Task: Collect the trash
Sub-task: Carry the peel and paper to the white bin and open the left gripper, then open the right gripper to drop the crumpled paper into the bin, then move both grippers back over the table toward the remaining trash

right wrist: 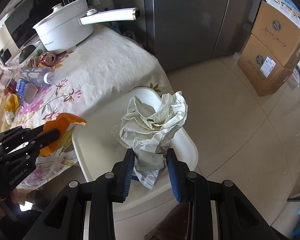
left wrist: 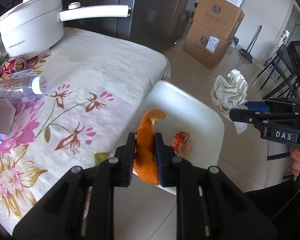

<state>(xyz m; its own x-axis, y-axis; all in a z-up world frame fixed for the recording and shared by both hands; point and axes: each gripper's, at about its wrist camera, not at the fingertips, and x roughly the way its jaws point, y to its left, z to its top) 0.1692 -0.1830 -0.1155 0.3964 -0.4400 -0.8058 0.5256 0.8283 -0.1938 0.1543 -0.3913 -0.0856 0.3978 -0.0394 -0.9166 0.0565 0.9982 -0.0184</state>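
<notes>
Counter (left wrist: 102,60) beside white bin (left wrist: 190,104) | my left gripper (left wrist: 145,150) fingers clamp orange peel (left wrist: 145,134) over it | right gripper (right wrist: 151,166) fingers pinch crumpled paper (right wrist: 156,120), ready to drop

A floral-clothed table (left wrist: 102,64) is seen; a white pot (left wrist: 32,32) stands at eleven o'clock, a can (left wrist: 14,65) and plastic bottle (left wrist: 20,86) at nine.
</notes>
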